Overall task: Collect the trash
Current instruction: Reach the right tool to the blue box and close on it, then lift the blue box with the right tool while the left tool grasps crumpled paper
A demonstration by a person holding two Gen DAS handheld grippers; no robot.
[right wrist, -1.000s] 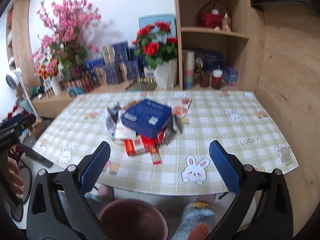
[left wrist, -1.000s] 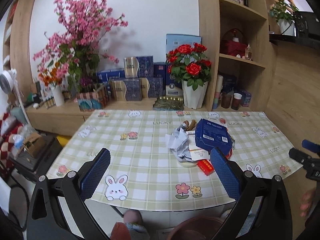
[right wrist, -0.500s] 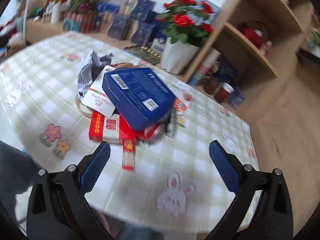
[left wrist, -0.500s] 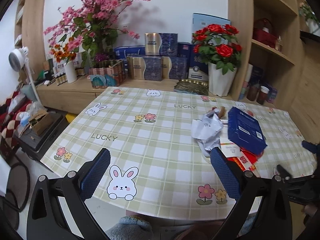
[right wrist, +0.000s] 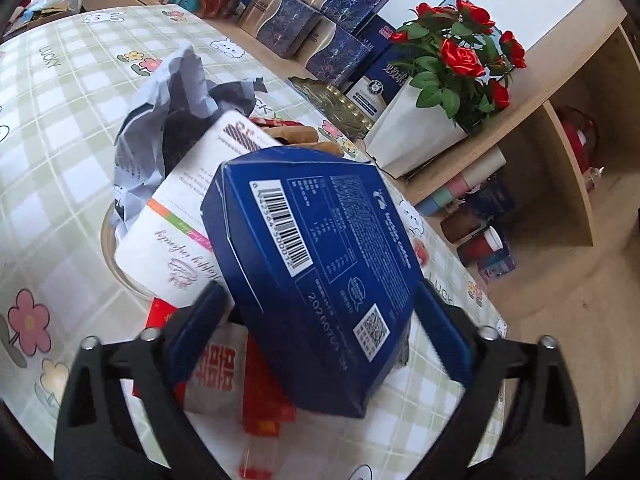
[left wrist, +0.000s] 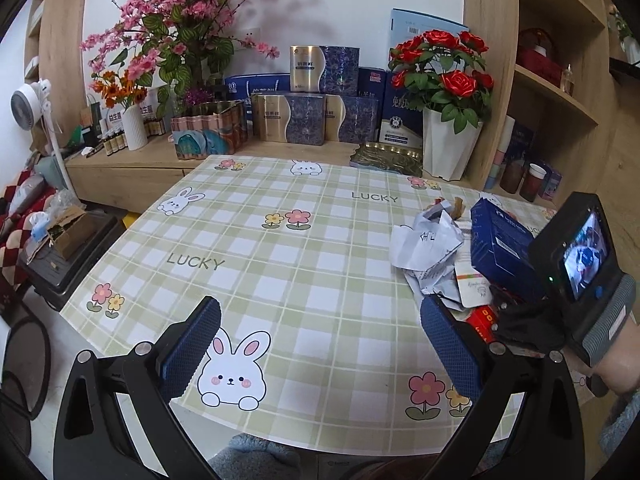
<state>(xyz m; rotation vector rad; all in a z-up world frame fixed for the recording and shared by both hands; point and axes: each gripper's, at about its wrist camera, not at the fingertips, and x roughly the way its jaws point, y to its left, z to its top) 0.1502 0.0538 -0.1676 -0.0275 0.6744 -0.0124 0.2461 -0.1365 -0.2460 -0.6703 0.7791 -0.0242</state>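
A living-room corner lined with pale wood shelving, where a table (left wrist: 280, 240) under a green-and-white checked cloth printed with rabbits, flowers and the word LUCKY carries a heap of rubbish at its right side.

The right gripper (right wrist: 316, 332), its blue-padded jaws closing, straddles the near end of a flat dark-blue cardboard box with a white barcode (right wrist: 308, 264); the box lies between the pads, which stand just beside its edges, and actual contact cannot be made out. The box sits tilted on top of the heap. Beneath it lie a white printed carton with an orange-and-green stripe (right wrist: 180, 240) and red packaging with white characters (right wrist: 224, 372), while a crumpled grey-white plastic mailing bag (right wrist: 176, 92) spills out on the far side. The rim of a round pale dish (right wrist: 110, 256) shows under the pile.

The left gripper (left wrist: 320, 344) hangs wide open over the table's near edge with nothing between its jaws, a printed rabbit on the cloth showing through the gap. From its view the person's right hand (left wrist: 528, 324), in a black glove, holds the other tool at the heap.

Behind the table, a white pot of red artificial roses (left wrist: 444, 92), stacked blue-and-gold gift boxes (left wrist: 308, 116) and a spray of pink artificial blossom (left wrist: 188, 20) line a low wooden shelf.
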